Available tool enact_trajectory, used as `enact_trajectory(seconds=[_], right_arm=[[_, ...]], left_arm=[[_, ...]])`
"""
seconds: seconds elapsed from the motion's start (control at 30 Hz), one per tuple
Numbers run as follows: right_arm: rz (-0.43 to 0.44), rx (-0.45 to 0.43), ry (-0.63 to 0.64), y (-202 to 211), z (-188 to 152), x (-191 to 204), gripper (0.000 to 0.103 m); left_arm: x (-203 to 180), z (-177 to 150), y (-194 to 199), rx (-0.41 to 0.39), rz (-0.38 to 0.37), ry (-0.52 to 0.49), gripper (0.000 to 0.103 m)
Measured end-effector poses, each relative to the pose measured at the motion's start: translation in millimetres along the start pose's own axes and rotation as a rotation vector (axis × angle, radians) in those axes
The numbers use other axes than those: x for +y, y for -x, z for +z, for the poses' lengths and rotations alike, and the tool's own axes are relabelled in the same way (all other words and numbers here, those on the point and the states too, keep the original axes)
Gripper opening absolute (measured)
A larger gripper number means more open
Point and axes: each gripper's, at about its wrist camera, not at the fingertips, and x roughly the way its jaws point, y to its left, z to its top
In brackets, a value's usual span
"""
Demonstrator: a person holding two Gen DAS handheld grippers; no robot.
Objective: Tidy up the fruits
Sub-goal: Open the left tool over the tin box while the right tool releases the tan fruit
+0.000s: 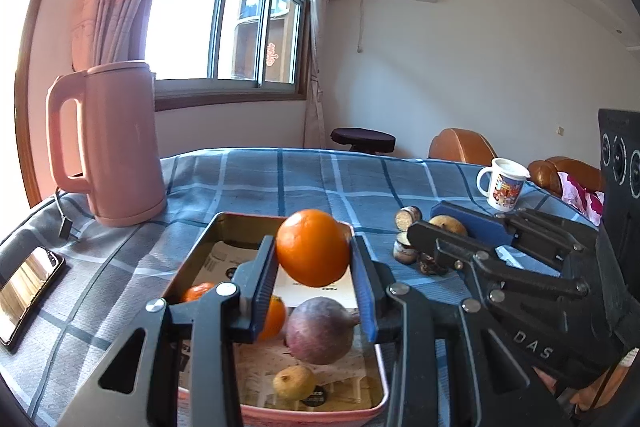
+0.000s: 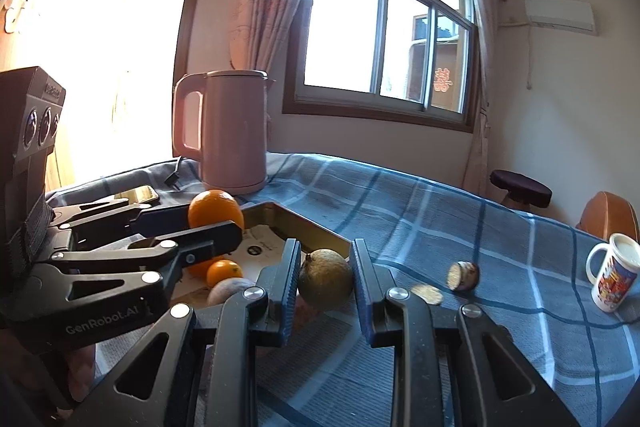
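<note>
Orange point(image 1: 312, 253) is clamped between the pads of the left gripper point(image 1: 316, 287) above the tray point(image 1: 362, 413), which holds a purple fruit point(image 1: 320, 331), a small yellow fruit point(image 1: 294, 382) and tangerines point(image 2: 224, 271), while the right gripper point(image 2: 326, 289) grips a brownish-green fruit point(image 2: 325, 279) just beside the tray's right edge.

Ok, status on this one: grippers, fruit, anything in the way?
Left gripper shut on orange, above tray. Right gripper shut on brownish fruit, beside tray. Nothing blocking the drop.
</note>
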Motion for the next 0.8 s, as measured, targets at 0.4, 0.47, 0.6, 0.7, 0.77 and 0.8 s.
enact_trajectory(seconds=[0.4, 0.47, 0.6, 0.7, 0.77, 0.8], right_arm=[[0.043, 0.017, 0.019, -15, 4, 18, 0.027], [0.051, 0.023, 0.022, -18, 5, 22, 0.027], [0.067, 0.037, 0.034, -24, 5, 28, 0.027], [0.086, 0.052, 0.035, -28, 4, 32, 0.027], [0.101, 0.068, 0.038, -32, 4, 35, 0.027], [0.104, 0.071, 0.04, -33, 4, 36, 0.027]], left_arm=[[23, -1, 6, 0.008, 0.036, 0.03, 0.038], [27, -1, 7, 0.008, 0.04, 0.037, 0.038], [38, -2, 9, 0.021, 0.054, 0.051, 0.038], [44, -3, 8, 0.046, 0.063, 0.056, 0.038], [47, -5, 7, 0.061, 0.072, 0.055, 0.038], [48, -7, 6, 0.07, 0.078, 0.055, 0.038]])
